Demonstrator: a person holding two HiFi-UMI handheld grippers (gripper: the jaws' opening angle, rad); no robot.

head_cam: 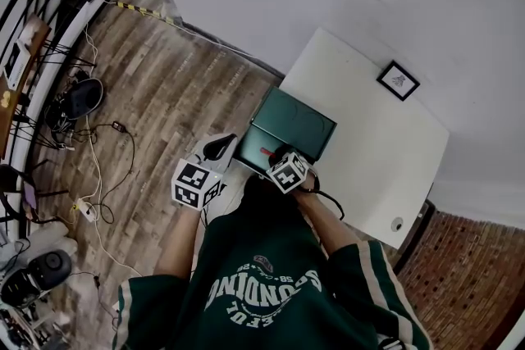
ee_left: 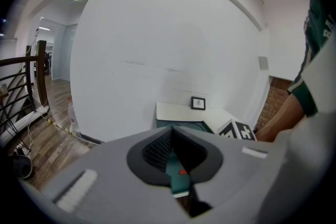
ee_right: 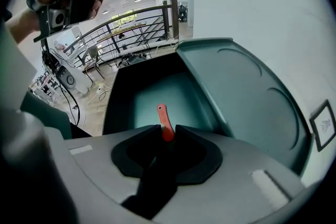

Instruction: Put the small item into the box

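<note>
Right gripper [ee_right: 167, 132]: jaws clenched on a small flat red strip-like item [ee_right: 163, 119]. Its free end stands out past the jaw tips. The gripped end is hidden between the pads, so its full shape cannot be made out.

The item is held over the open interior of the dark teal plastic box [ee_right: 125, 93]. Whether it touches the bottom cannot be told. The hinged teal lid [ee_right: 247, 97] stands open on the far side.

The box sits on a white table [head_cam: 369, 139], whose near edge is cut off by the person's torso in the head view.

Left gripper [ee_left: 171, 135]: jaws closed together at the tips, nothing between them. It is held to the left of the box, apart from it.

A small black-framed picture [head_cam: 398, 81] lies on the table. Its content is too small to read.
</note>
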